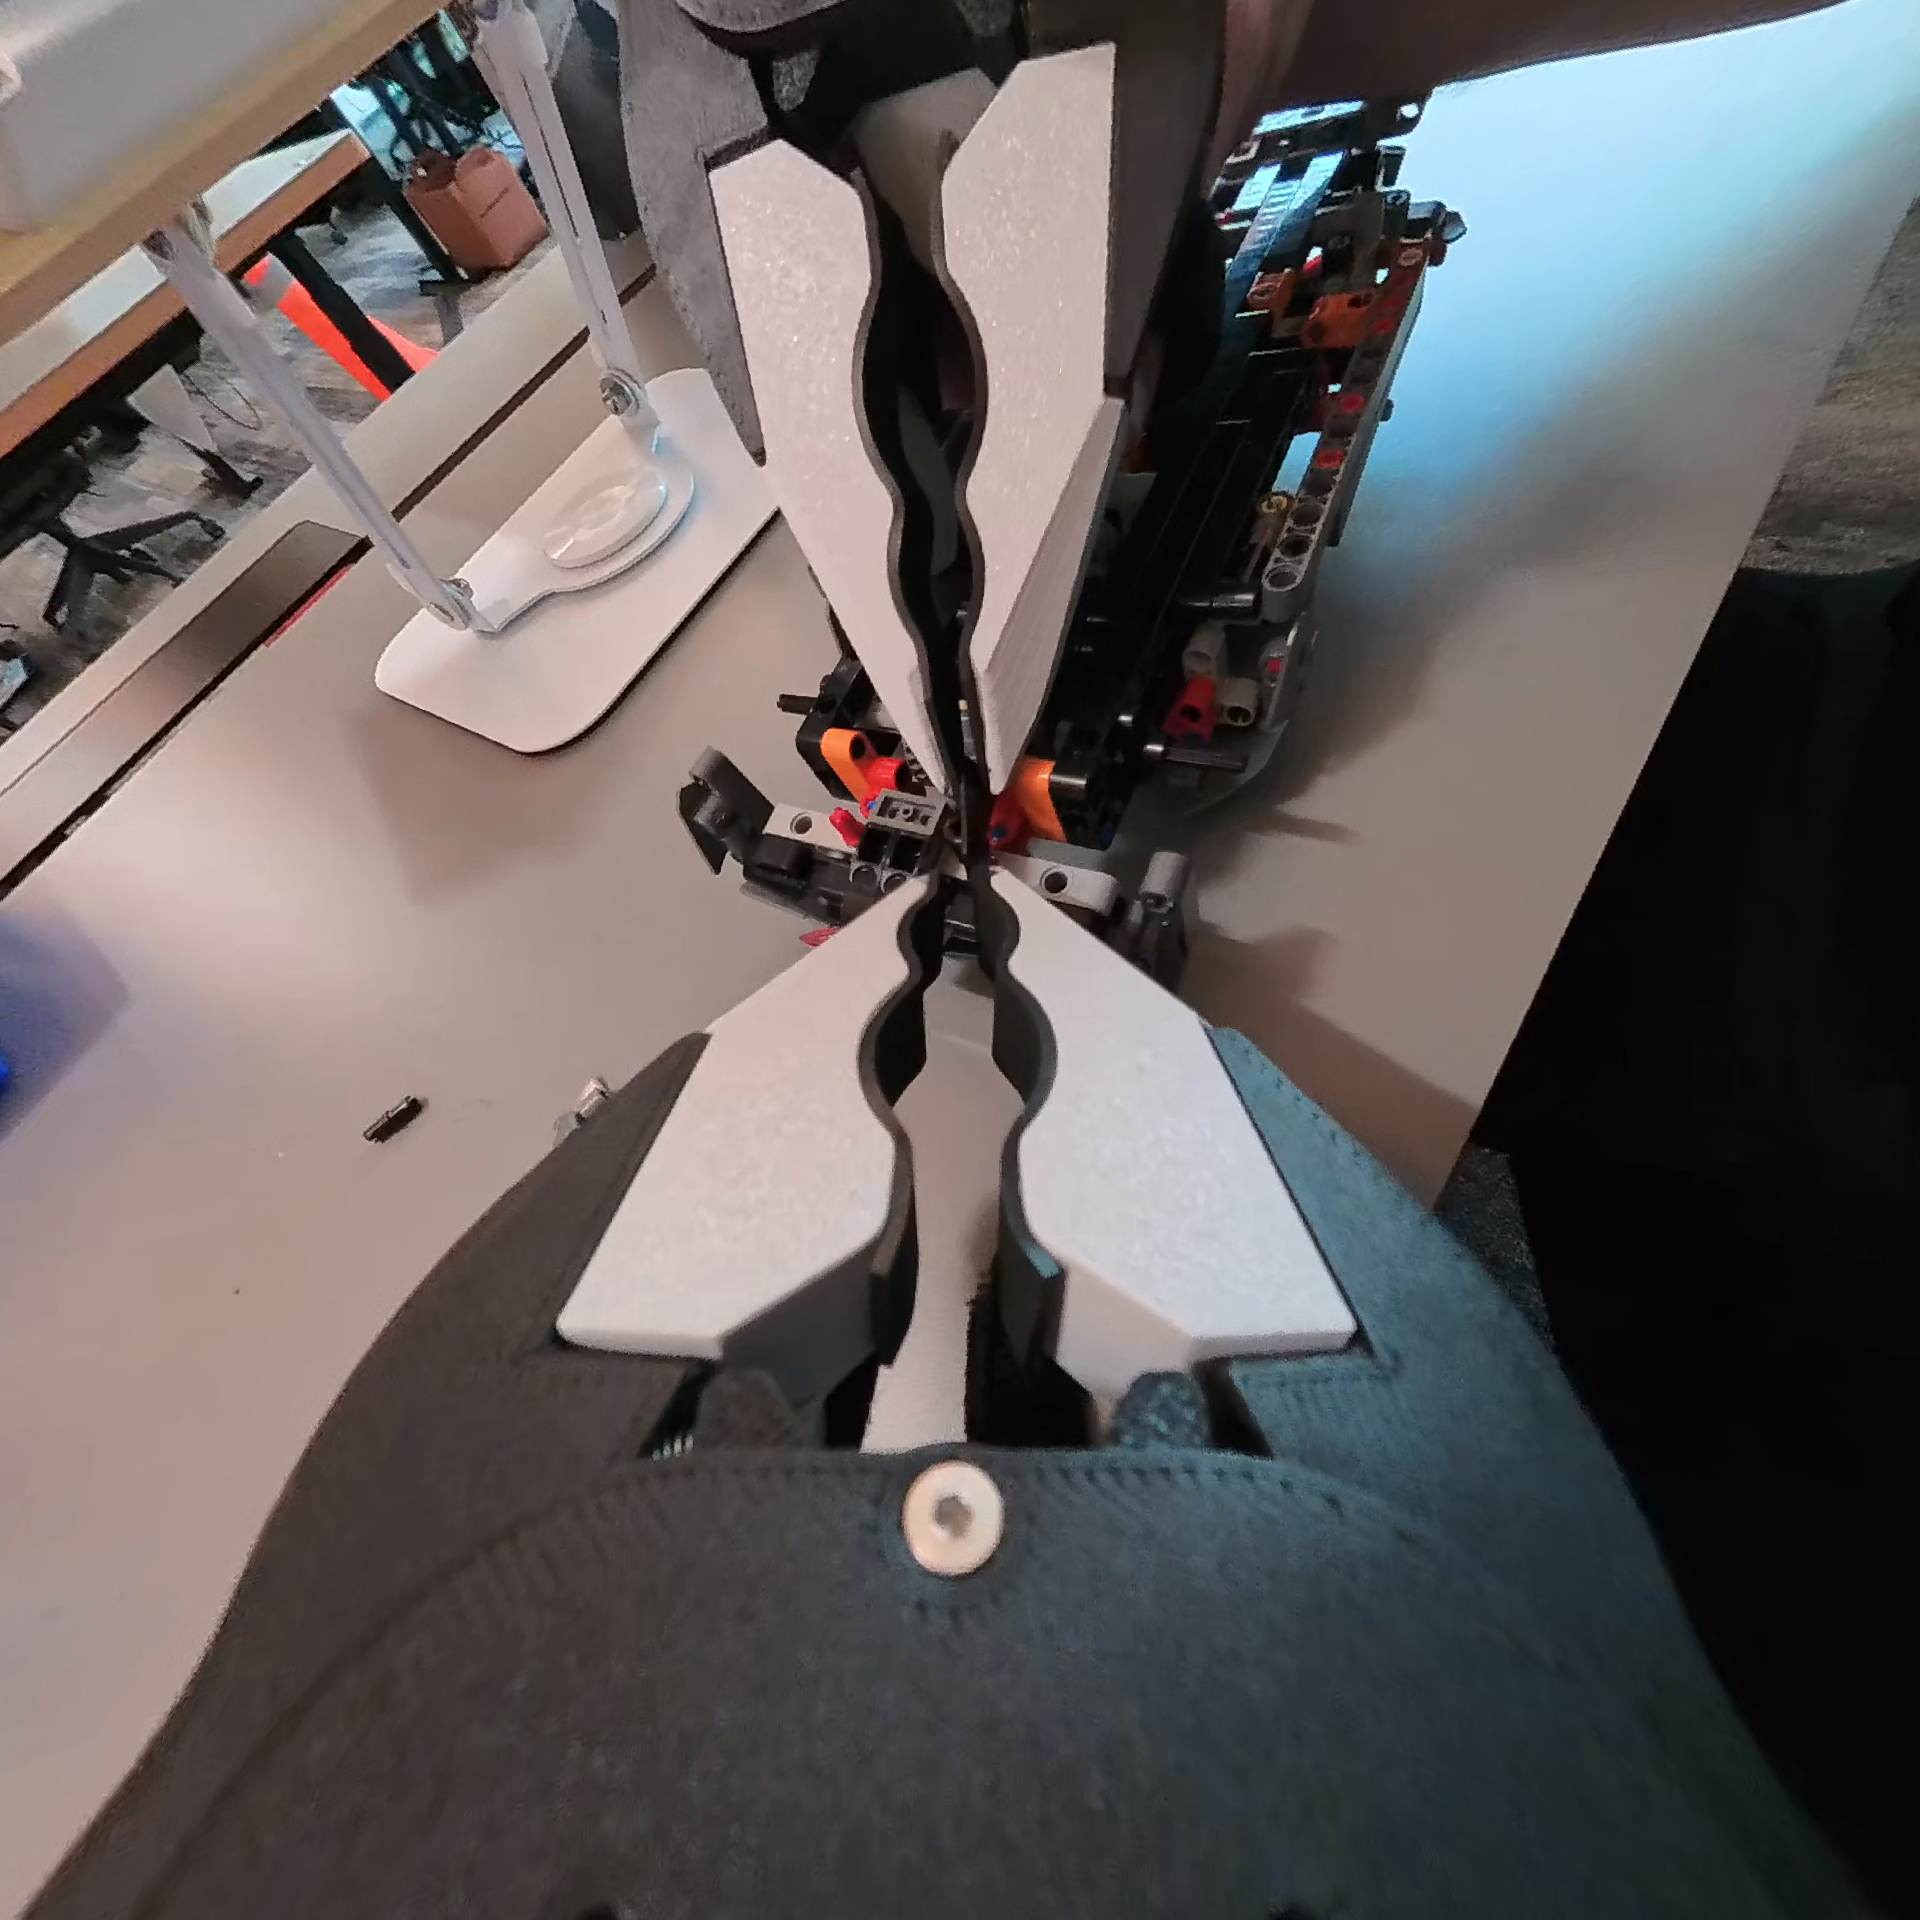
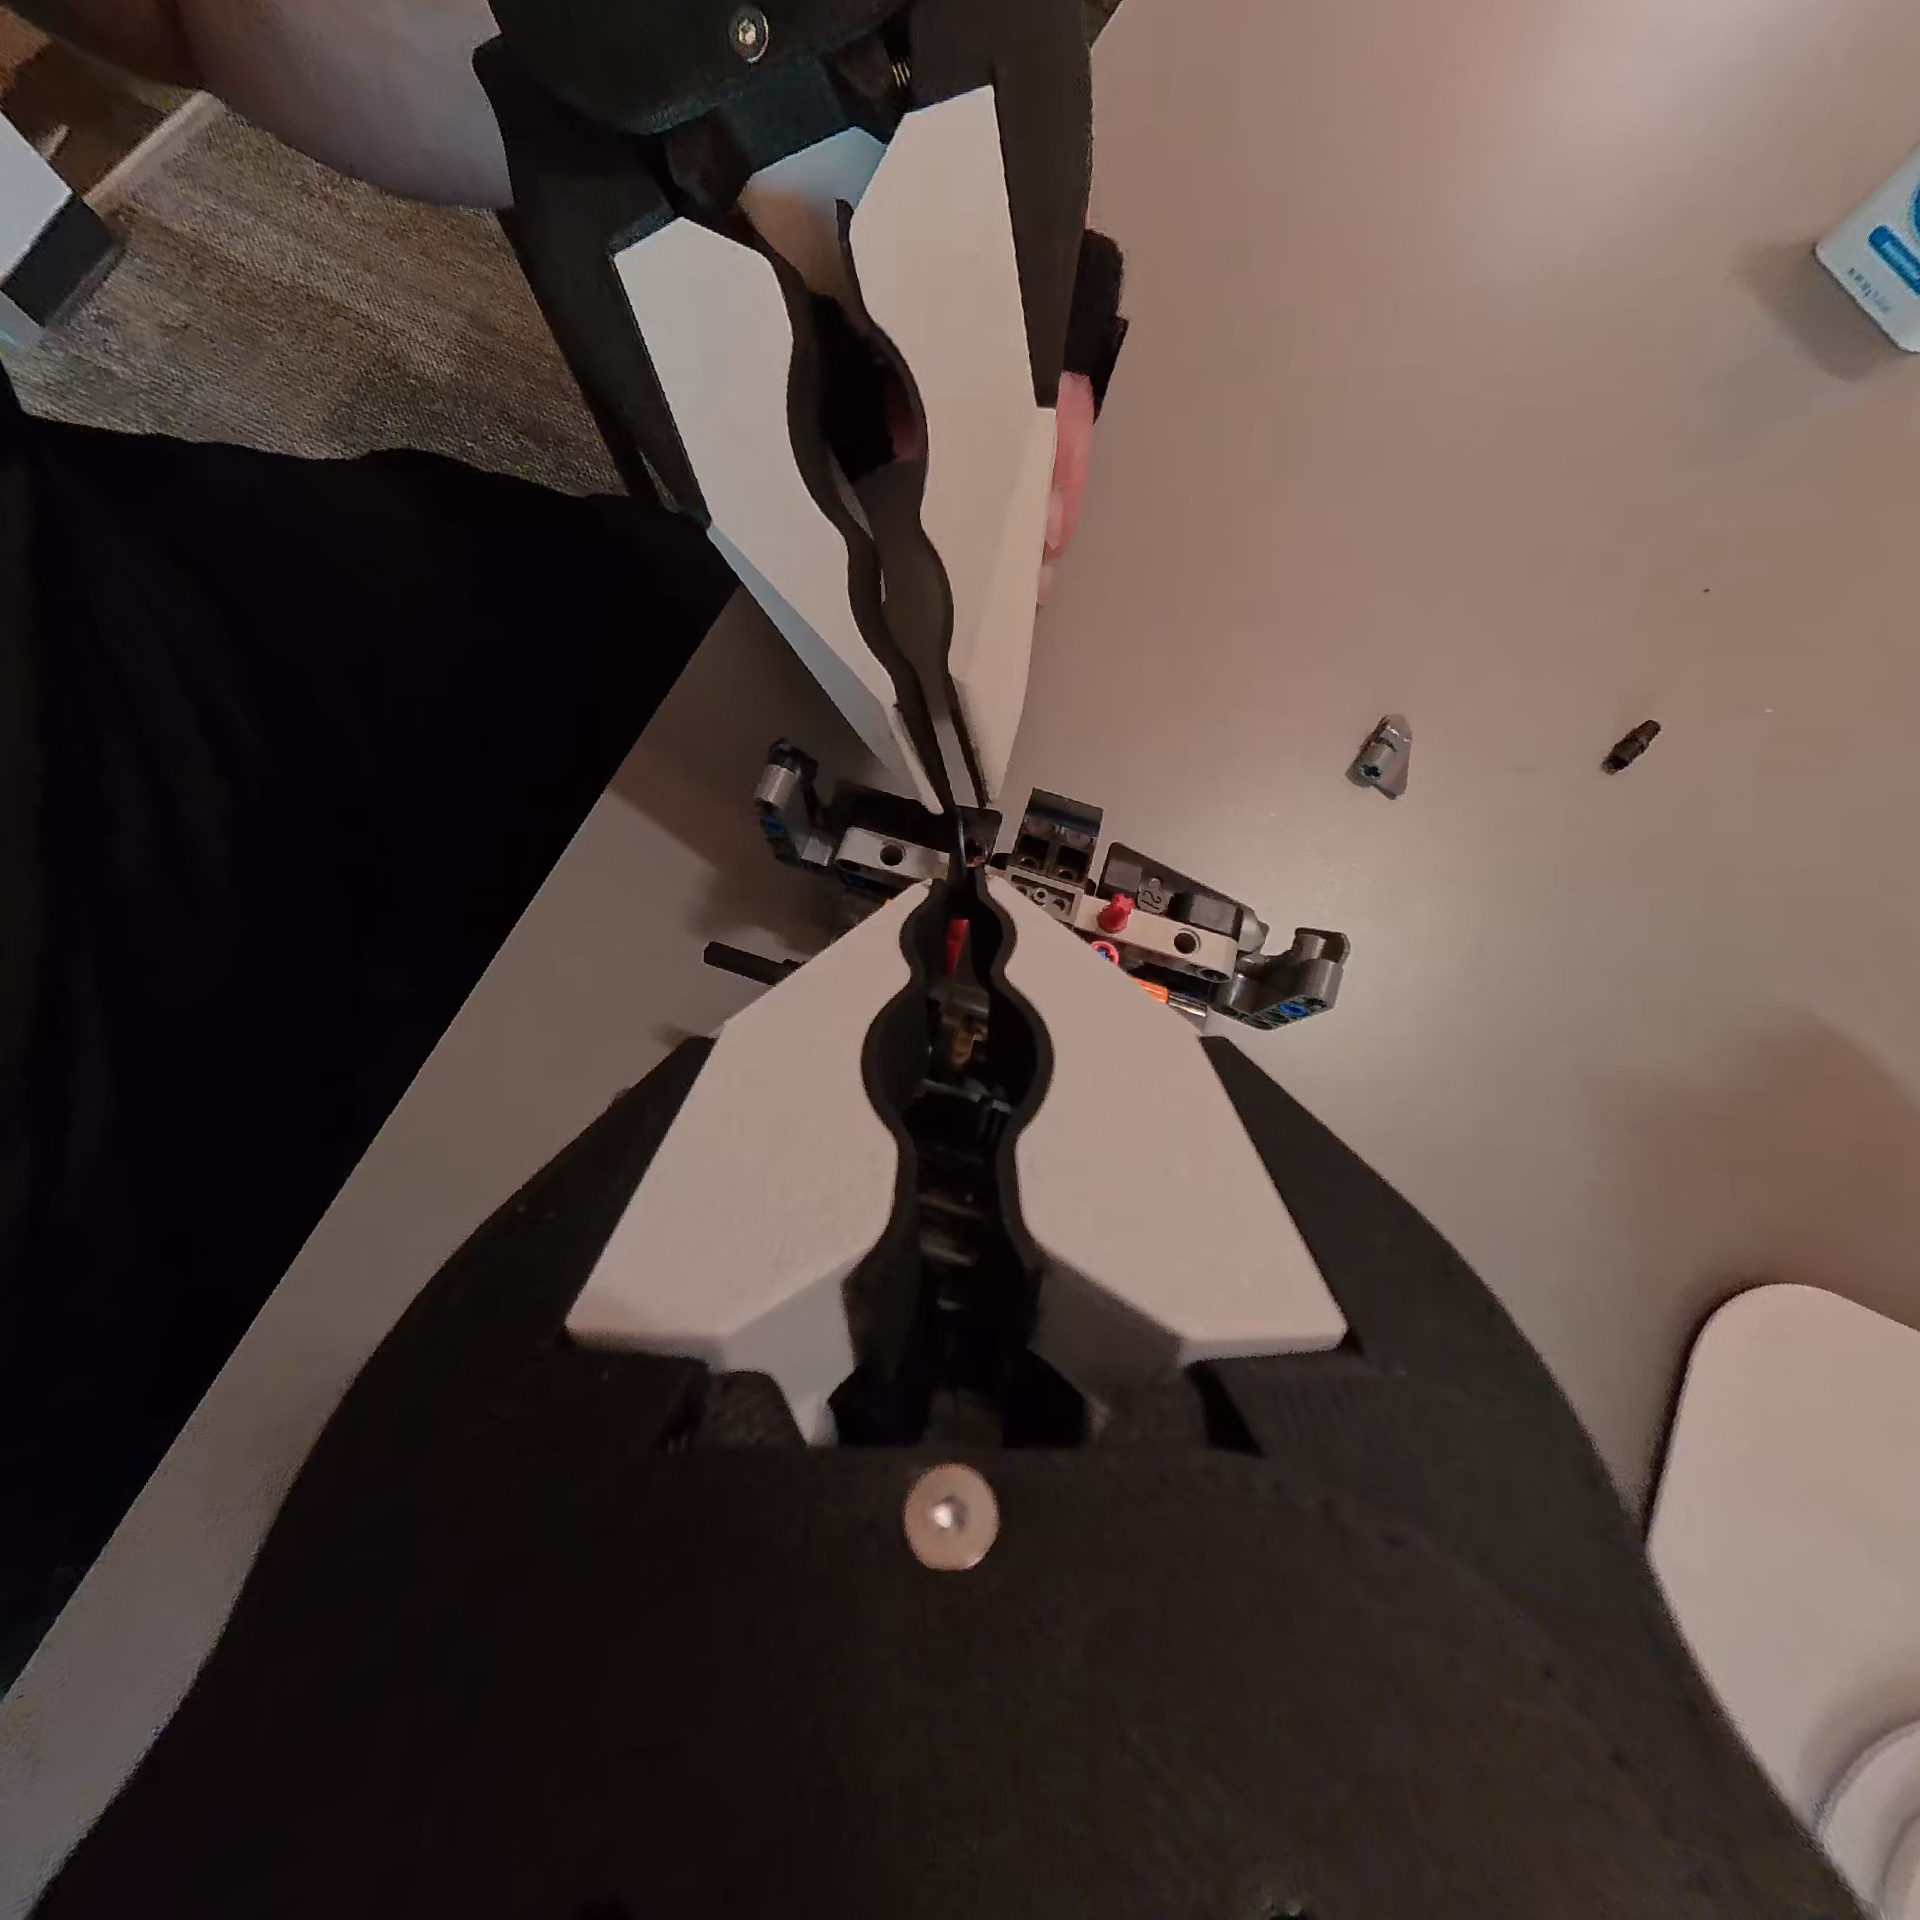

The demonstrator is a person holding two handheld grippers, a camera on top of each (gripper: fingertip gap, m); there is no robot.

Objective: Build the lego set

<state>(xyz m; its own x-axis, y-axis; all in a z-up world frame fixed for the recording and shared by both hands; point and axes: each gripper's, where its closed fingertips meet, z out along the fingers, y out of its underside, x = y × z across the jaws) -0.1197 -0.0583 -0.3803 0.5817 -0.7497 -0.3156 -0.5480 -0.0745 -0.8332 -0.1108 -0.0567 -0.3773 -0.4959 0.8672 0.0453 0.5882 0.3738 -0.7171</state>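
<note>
Table: pale beige tabletop (image 1: 312, 987) fills most of both wrist views; its edge runs along the right side of the left view and the left side of the right view.
Model: long black and grey lego build with red and orange pins (image 1: 1247, 582) lies on the tabletop near that edge, centre to upper right in the left view; in the right view only its end (image 2: 1153, 925) shows, at mid-frame.
Left gripper: white-fingered gripper on a dark body (image 1: 961, 883) reaches up from the bottom of its own view, tips pressed almost together at the near end of the build on a thin dark part; which part cannot be told. In the right view it comes down from the top (image 2: 961, 795).
Right gripper: matching white-fingered gripper (image 2: 961, 883) rises from the bottom of its view, tips nearly touching, meeting the left gripper tip to tip over the build; what it pinches cannot be told. In the left view it descends from the top (image 1: 961, 769).
Lamp base: flat white stand with thin metal arms (image 1: 540, 623), upper left of the left view.
Box: white and blue carton (image 2: 1881, 270), upper right edge of the right view.
Loose parts: small grey connector (image 2: 1380, 769) and tiny black pin (image 2: 1629, 746) lie apart from the build, right of centre in the right view; the pin also shows lower left in the left view (image 1: 395, 1118).
</note>
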